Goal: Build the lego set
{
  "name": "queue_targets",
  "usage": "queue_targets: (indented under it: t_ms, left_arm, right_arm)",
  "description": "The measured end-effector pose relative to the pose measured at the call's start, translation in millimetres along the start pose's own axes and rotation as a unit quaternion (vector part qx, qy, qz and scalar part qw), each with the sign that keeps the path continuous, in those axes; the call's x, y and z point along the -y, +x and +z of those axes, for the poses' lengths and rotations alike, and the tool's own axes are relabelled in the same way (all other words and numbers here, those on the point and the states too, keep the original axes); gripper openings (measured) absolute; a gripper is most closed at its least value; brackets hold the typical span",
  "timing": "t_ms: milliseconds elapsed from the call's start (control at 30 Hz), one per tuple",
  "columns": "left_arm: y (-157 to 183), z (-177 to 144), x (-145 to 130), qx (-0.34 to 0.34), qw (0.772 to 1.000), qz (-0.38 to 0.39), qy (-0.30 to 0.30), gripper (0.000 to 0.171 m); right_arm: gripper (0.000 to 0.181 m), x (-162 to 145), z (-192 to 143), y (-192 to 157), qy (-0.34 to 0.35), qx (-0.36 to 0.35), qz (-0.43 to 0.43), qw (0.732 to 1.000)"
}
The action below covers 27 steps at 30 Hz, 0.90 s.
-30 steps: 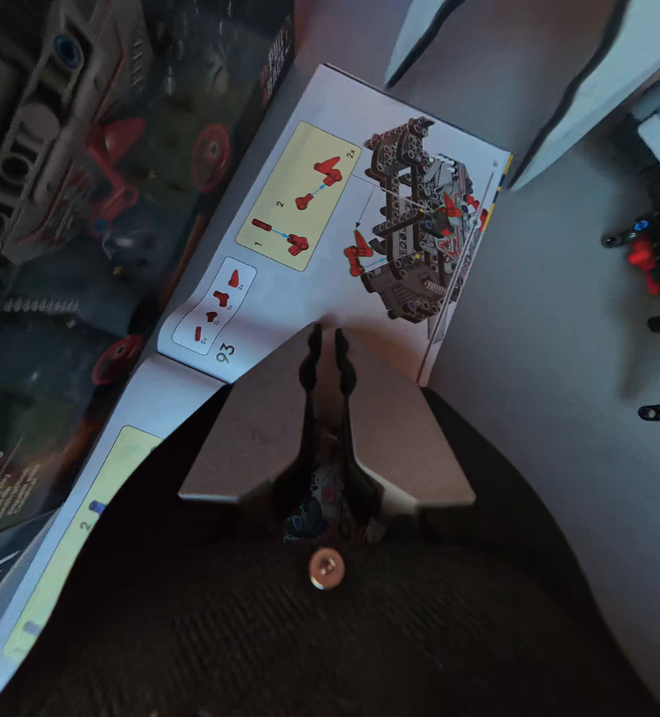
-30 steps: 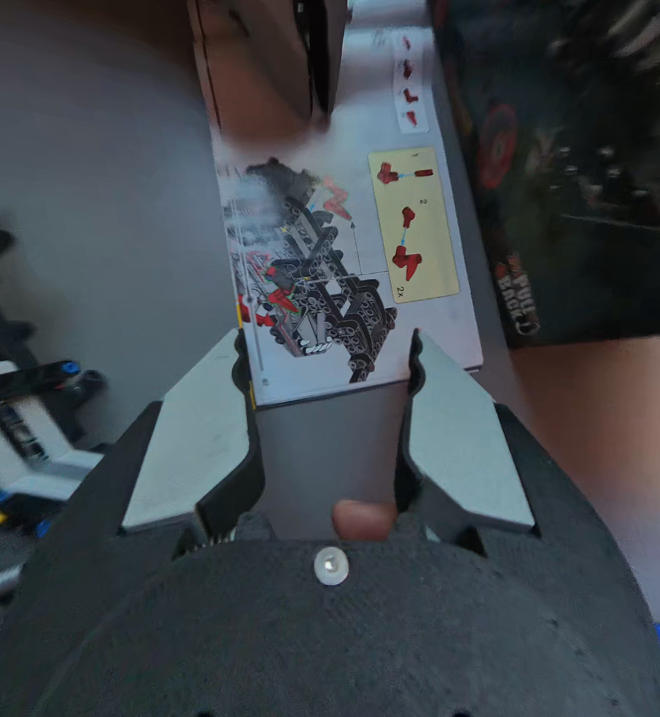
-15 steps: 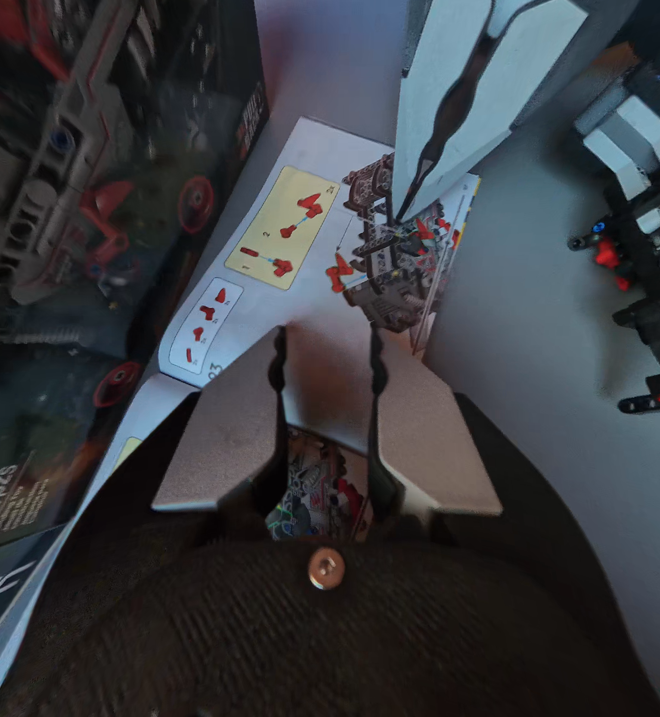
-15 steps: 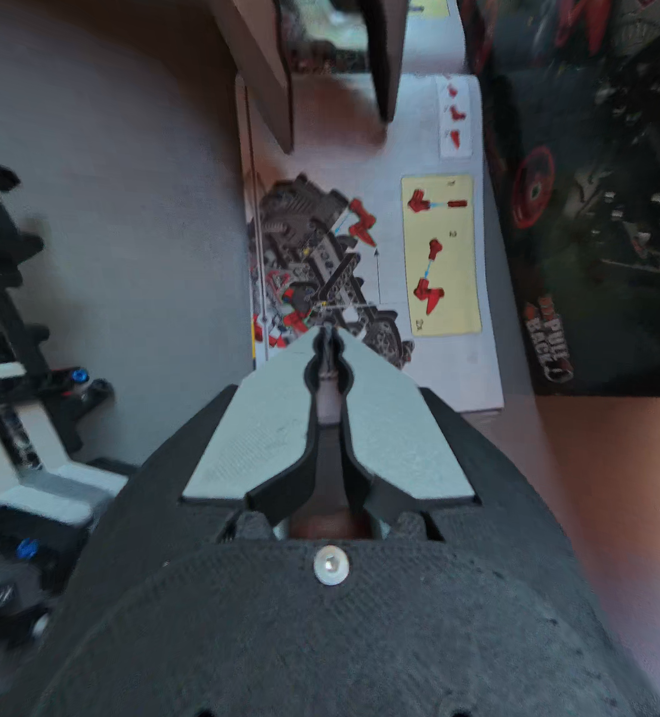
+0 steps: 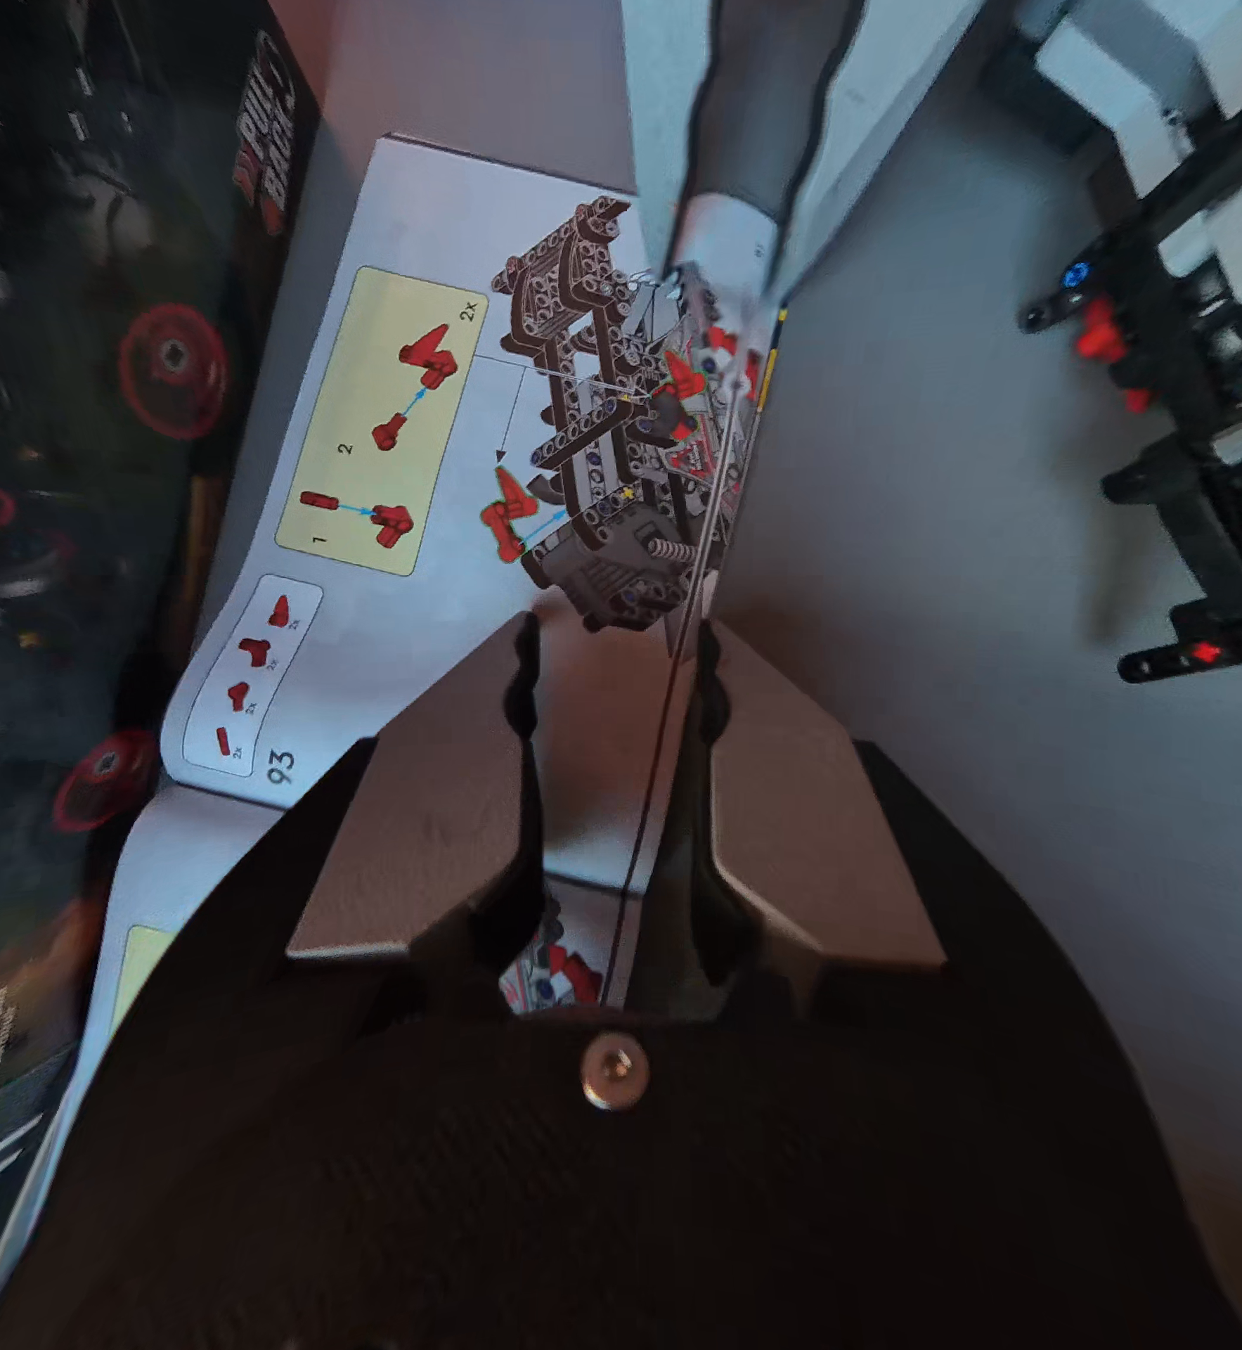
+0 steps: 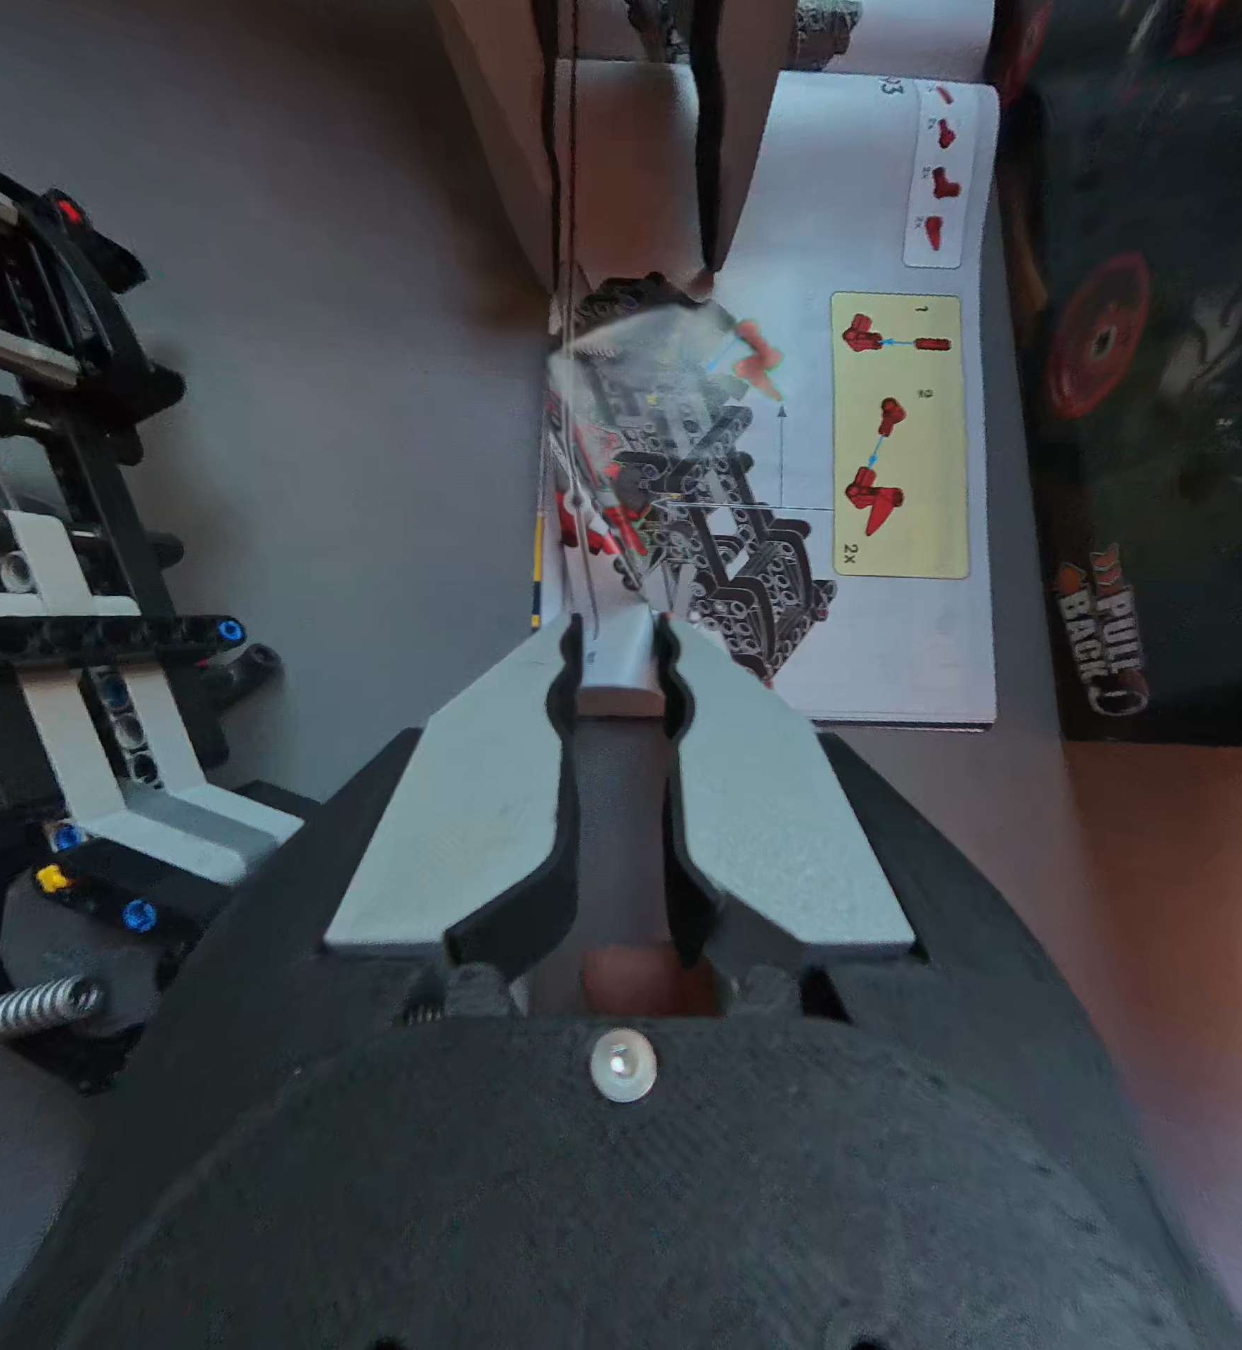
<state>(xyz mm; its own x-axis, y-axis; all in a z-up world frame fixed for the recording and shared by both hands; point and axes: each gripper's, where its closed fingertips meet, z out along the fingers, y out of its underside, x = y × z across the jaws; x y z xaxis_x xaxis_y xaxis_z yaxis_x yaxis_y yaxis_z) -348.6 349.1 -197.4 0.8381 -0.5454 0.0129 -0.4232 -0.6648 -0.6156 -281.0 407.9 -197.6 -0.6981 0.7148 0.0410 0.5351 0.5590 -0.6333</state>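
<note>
Page-turning step: right gripper (image 6: 621, 632) fingers narrowly parted around a lifted booklet (image 5: 413, 219) page; left gripper (image 5: 614, 643) half-open, empty; next, pinch and flip.

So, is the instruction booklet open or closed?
Open: the instruction booklet lies spread beside the box, an inside build-step page facing up.

Hobby or home table setup, type unclear: plain grey table (image 5: 968, 803), open instruction booklet (image 5: 413, 219), dark set box (image 5: 92, 365), half-built black-white model (image 6: 77, 657).
</note>
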Motion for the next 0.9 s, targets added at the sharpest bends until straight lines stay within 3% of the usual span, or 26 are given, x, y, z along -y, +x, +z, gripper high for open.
queue_targets:
  t_ms: [67, 200, 267, 400, 500, 600, 633, 733, 900]
  left_arm:
    - [1.6, -0.6, 1.1, -0.015, 1.0, -0.01, 0.009, 0.041]
    - [2.1, -0.3, 4.7, -0.02, 0.999, -0.019, 0.017, 0.049]
    - [6.6, -0.7, 13.2, -0.02, 0.999, -0.016, 0.023, 0.062]
    - [11.6, -5.4, 45.2, 0.027, 0.997, 0.028, 0.061, 0.057]
    - [15.9, -8.9, 61.7, 0.072, 0.993, 0.071, 0.066, 0.043]
    - [3.0, -24.2, 69.0, 0.175, 0.976, 0.118, 0.06, 0.0]
    - [-3.6, -32.5, 70.2, 0.205, 0.97, 0.112, 0.063, 0.0]
    - [-17.7, -64.6, 71.4, 0.242, 0.959, 0.029, 0.141, 0.0]
    - [-32.7, -125.6, 46.2, 0.267, 0.909, -0.119, 0.298, 0.0]
  right_arm:
    - [0.0, 1.6, 1.3, 3.7, 0.0, -0.004, -0.003, 1.0]
    - [0.0, 4.2, 2.6, 6.2, 0.012, 0.008, 0.017, 1.0]
    - [0.0, 5.3, -0.3, 6.5, 0.01, 0.007, 0.021, 1.0]
    - [0.0, 28.7, -18.4, 8.2, 0.033, -0.007, 0.024, 0.999]
    - [0.0, 55.6, -34.4, 12.6, 0.052, -0.029, 0.025, 0.998]
    - [0.0, 85.8, -47.1, 14.6, 0.078, -0.044, 0.032, 0.995]
    - [0.001, 96.8, -52.7, 17.6, 0.093, -0.059, 0.033, 0.993]
    - [0.034, 125.0, -75.2, 16.7, 0.154, -0.091, 0.032, 0.983]
    - [0.031, 117.1, -83.2, 11.4, 0.208, -0.078, 0.087, 0.971]
